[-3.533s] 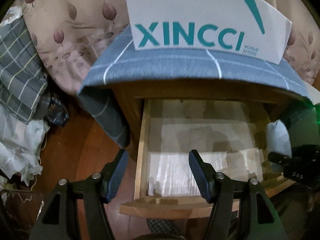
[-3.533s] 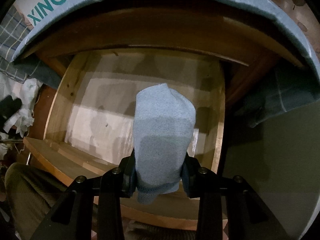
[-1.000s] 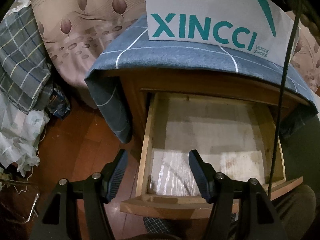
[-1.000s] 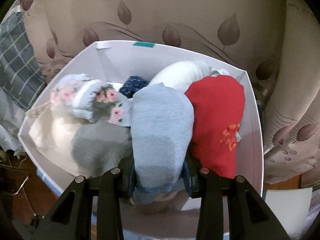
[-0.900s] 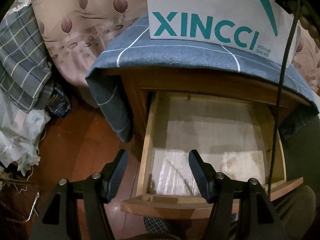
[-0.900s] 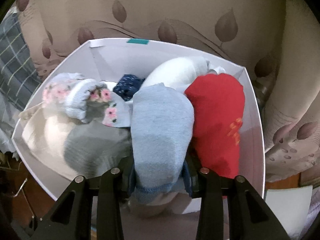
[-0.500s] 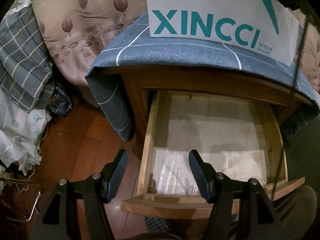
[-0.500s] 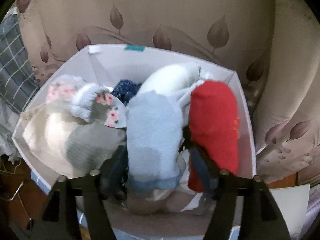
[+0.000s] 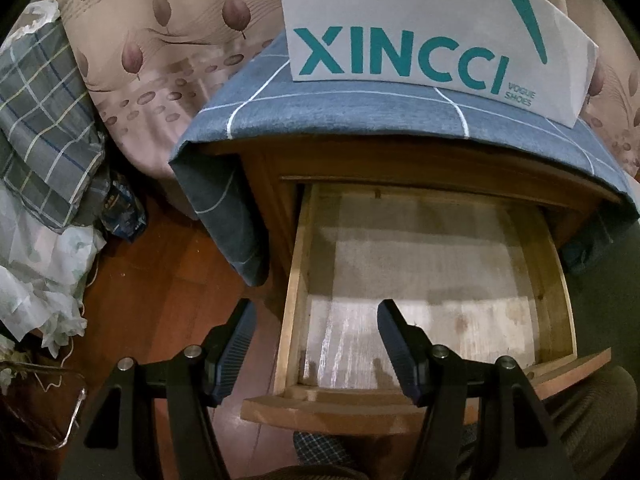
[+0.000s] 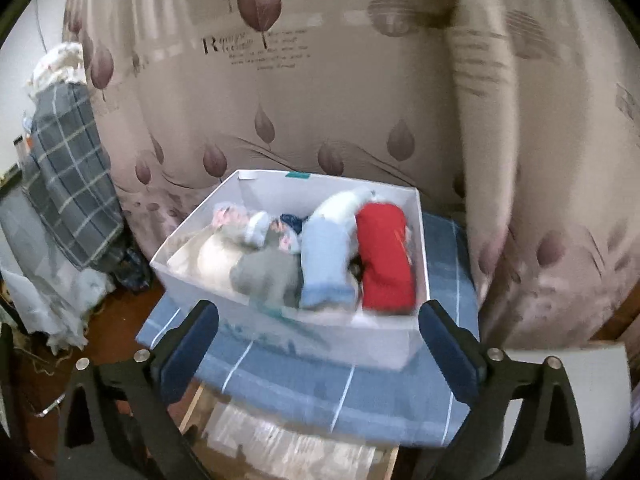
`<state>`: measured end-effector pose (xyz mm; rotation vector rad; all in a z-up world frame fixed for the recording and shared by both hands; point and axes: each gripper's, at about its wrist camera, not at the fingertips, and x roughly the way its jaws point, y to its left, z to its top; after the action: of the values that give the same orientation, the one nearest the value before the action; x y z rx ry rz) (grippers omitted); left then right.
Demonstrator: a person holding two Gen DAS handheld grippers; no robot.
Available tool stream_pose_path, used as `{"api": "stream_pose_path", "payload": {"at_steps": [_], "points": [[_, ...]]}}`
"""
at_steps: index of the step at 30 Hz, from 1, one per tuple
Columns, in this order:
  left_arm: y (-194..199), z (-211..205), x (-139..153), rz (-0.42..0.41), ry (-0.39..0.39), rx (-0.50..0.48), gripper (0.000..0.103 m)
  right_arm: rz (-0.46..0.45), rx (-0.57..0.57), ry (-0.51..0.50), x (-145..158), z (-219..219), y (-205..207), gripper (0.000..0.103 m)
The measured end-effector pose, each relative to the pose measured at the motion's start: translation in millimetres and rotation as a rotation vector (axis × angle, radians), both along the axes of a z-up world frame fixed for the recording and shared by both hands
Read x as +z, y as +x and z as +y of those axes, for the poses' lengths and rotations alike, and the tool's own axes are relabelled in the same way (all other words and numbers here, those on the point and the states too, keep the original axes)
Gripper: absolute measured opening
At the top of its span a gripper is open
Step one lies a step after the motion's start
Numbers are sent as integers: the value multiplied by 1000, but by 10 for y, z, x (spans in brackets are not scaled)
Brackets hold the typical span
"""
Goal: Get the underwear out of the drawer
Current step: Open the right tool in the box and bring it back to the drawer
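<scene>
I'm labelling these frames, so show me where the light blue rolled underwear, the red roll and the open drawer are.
light blue rolled underwear (image 10: 326, 266): right wrist view, middle of the roll in the white box.
red roll (image 10: 386, 262): right wrist view, middle of its top side.
open drawer (image 9: 298, 268): left wrist view, its left wooden wall.

A leaf-printed curtain (image 10: 320, 100) is hanging behind a wooden nightstand (image 9: 400, 168) that is wearing a blue checked cloth (image 9: 360, 116), while a plaid blanket (image 9: 36, 128) is slumping onto the reddish wood floor (image 9: 168, 288) in dim light.
</scene>
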<state>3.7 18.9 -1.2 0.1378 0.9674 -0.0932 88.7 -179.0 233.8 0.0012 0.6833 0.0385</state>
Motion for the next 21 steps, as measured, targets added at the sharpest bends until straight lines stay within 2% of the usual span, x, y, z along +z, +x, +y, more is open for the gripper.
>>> {"api": "stream_pose_path", "payload": {"at_steps": [2,5,8,11,13,17,21], "points": [[-9,-9,6,-1,2,-4,65,8,-31,6,-165,-48,-203,101],[-29,-16,20,-3,-2,-8,65,37,-64,-24,-572,-70,-506,102],[-51,-10,31,-5,-2,-9,65,121,-52,-25,-1119,-62,-702,102],[-83,-26,32,-11,5,-14,65,191,-43,-44,-1521,-14,-795,102],[-108,-37,23,2,-1,-18,65,214,-45,-36,-1676,-11,-845,102],[-186,-48,18,11,-23,-28,65,255,-49,44,-1859,-48,-853,102],[-212,-91,-1,12,-7,-36,65,271,-64,8,-1990,-43,-876,102]]}}
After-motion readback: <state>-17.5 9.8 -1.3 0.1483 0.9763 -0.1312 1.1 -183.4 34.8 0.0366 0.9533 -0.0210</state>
